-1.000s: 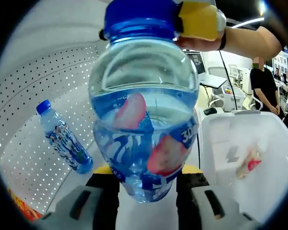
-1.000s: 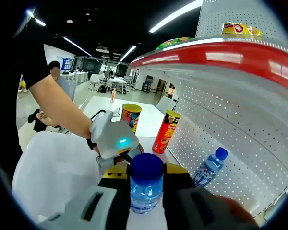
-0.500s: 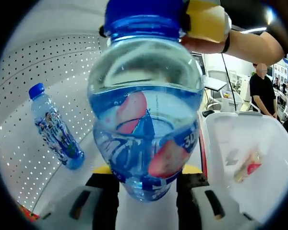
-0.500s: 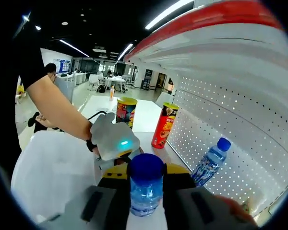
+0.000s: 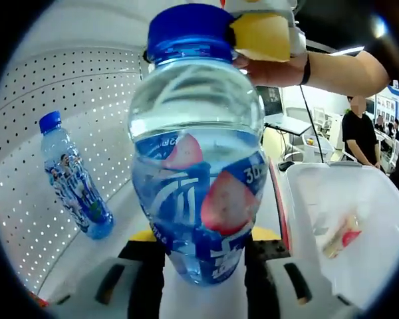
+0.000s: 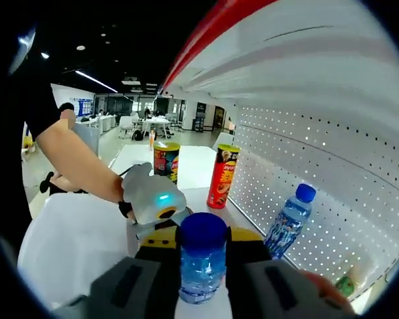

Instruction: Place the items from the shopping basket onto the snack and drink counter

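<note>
In the left gripper view, at the far left of the frame, a small water bottle (image 5: 73, 179) with a blue cap is seen standing on the white worktop (image 5: 113, 246) against a perforated white back panel (image 5: 66, 106); over the last second it has slid left in the frame and come upright, which is read as the camera turning, not the bottle moving. At the centre of the frame a second, blue-capped water bottle (image 5: 199, 166) is held very close to the lens, its lower body clamped between the left tongs (image 5: 203, 266) rising from the bottom edge; compared with a second ago it sits a little more level. At the upper right of centre, the right tongs (image 5: 219, 50) are closed on the bottle's neck, just under the cap, so the bottle is gripped by both at once. At the right, the white shopping basket (image 5: 332, 193) is seen, with a small wrapped snack (image 5: 339, 236) left inside. In the right gripper view, the basket (image 6: 66, 246) is at the lower left, the same bottle (image 6: 201, 262) is at bottom centre between the right tongs (image 6: 201, 279), two crisp cans (image 6: 223, 176) stand at the middle, and the standing bottle (image 6: 289, 219) is at the right. The red shelf edge (image 6: 206, 33) has risen in the frame, so the pair is judged to have been lowered under the shelf toward the worktop; the bottle appears about to be set down, with the snack to follow.
</note>
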Demonstrator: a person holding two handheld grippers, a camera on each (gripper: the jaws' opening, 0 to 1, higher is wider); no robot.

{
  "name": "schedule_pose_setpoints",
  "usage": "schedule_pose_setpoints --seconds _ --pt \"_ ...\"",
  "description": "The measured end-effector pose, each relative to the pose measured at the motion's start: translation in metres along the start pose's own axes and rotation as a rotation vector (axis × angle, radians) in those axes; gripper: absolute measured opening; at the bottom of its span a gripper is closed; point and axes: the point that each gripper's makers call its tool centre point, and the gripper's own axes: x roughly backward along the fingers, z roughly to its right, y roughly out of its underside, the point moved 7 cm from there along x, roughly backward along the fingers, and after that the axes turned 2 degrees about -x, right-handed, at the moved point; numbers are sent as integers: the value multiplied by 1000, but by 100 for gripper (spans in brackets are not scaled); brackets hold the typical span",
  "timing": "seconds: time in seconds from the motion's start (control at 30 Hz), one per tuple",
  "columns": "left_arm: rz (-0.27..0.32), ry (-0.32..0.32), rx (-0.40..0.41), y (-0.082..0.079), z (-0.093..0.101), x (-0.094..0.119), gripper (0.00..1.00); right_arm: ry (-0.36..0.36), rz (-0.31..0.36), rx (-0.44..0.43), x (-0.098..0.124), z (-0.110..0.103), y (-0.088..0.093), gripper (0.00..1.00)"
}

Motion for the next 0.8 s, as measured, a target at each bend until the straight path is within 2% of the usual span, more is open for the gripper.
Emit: schedule_pose_setpoints --seconds 0.23,0.6,0.8 --pt "11 5 16 2 -2 0 48 -8 18 -14 -4 -3 -1 23" --pt "52 7 49 5 -4 0 49 17 22 -27 -6 -6 -1 24" --pt "43 -4 53 4 -3 0 49 34 20 -18 -6 -5 -3 27"
